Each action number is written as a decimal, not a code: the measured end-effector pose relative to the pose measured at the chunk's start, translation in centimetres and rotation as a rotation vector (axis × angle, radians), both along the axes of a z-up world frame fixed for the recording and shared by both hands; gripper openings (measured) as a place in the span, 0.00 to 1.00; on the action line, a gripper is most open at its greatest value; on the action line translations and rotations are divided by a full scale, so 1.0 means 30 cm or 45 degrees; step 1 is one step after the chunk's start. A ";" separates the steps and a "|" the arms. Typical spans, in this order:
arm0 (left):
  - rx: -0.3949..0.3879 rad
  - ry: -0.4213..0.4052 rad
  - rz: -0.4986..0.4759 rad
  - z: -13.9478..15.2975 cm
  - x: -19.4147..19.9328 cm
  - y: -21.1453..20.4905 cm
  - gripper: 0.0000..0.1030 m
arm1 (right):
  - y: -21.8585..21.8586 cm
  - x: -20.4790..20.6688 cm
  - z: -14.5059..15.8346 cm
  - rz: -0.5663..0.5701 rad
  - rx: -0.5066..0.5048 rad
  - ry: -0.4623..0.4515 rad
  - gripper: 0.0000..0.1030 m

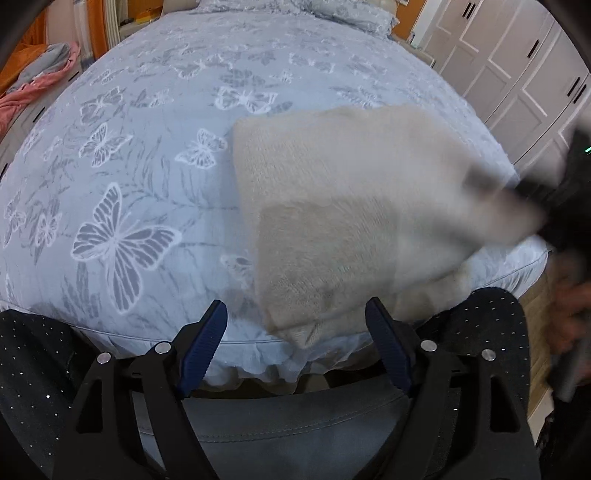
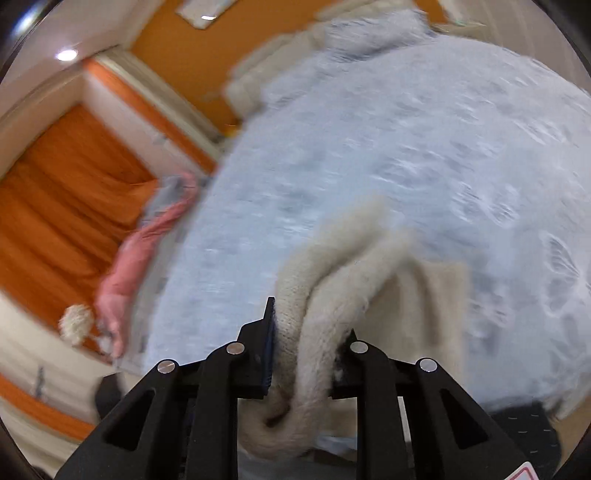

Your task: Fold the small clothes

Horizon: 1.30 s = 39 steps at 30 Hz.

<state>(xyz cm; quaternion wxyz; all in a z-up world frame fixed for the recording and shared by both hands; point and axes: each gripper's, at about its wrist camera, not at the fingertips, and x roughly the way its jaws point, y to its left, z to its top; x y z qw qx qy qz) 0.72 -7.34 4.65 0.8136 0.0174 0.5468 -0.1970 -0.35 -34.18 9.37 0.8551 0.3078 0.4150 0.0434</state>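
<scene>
A cream knitted garment (image 1: 343, 206) lies partly folded on the blue butterfly bedspread (image 1: 147, 147), near the bed's front right edge. My left gripper (image 1: 295, 332) is open and empty, just in front of the garment's near corner. My right gripper (image 2: 308, 347) is shut on a bunched edge of the cream garment (image 2: 325, 295) and holds it lifted above the bed. In the left wrist view the right gripper (image 1: 554, 199) shows as a dark blur at the garment's right corner. The right wrist view is motion-blurred.
Pink and grey clothes (image 1: 33, 85) lie on a surface left of the bed; they also show in the right wrist view (image 2: 140, 254). White wardrobe doors (image 1: 517, 66) stand to the right. Pillows (image 1: 332, 11) sit at the head. Orange curtains (image 2: 55, 206) hang at left.
</scene>
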 end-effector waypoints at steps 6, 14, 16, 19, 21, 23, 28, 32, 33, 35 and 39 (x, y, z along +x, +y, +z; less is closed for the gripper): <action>0.024 -0.010 0.000 0.012 0.002 -0.001 0.73 | -0.082 -0.039 -0.328 -0.115 0.017 0.440 0.30; 0.096 -0.052 -0.062 0.018 0.009 -0.088 0.73 | 0.015 -0.016 -0.139 -0.021 -0.201 0.294 0.50; 0.115 -0.053 -0.071 0.017 0.005 -0.106 0.73 | 0.042 0.026 -0.218 0.021 -0.214 0.387 0.50; 0.145 -0.060 -0.095 0.014 -0.007 -0.125 0.73 | 0.062 0.044 -0.297 0.016 -0.175 0.443 0.31; 0.162 -0.061 -0.104 0.010 -0.012 -0.128 0.73 | 0.058 0.041 -0.275 0.015 -0.158 0.415 0.13; 0.180 -0.058 -0.102 -0.002 -0.013 -0.126 0.73 | 0.025 0.016 -0.206 0.002 -0.063 0.268 0.09; 0.192 -0.027 -0.080 -0.029 -0.009 -0.122 0.73 | -0.056 -0.041 -0.064 -0.069 -0.009 0.092 0.08; 0.218 -0.039 -0.094 -0.030 -0.020 -0.125 0.73 | -0.057 -0.044 -0.306 -0.047 -0.201 0.451 0.08; 0.223 -0.037 -0.093 -0.033 -0.022 -0.123 0.73 | -0.053 -0.060 -0.297 -0.062 -0.156 0.415 0.09; 0.219 -0.020 -0.084 -0.041 -0.020 -0.118 0.73 | -0.051 -0.075 -0.262 -0.099 -0.103 0.359 0.18; 0.234 -0.018 -0.081 -0.047 -0.017 -0.121 0.73 | -0.058 -0.115 -0.194 -0.195 -0.115 0.309 0.46</action>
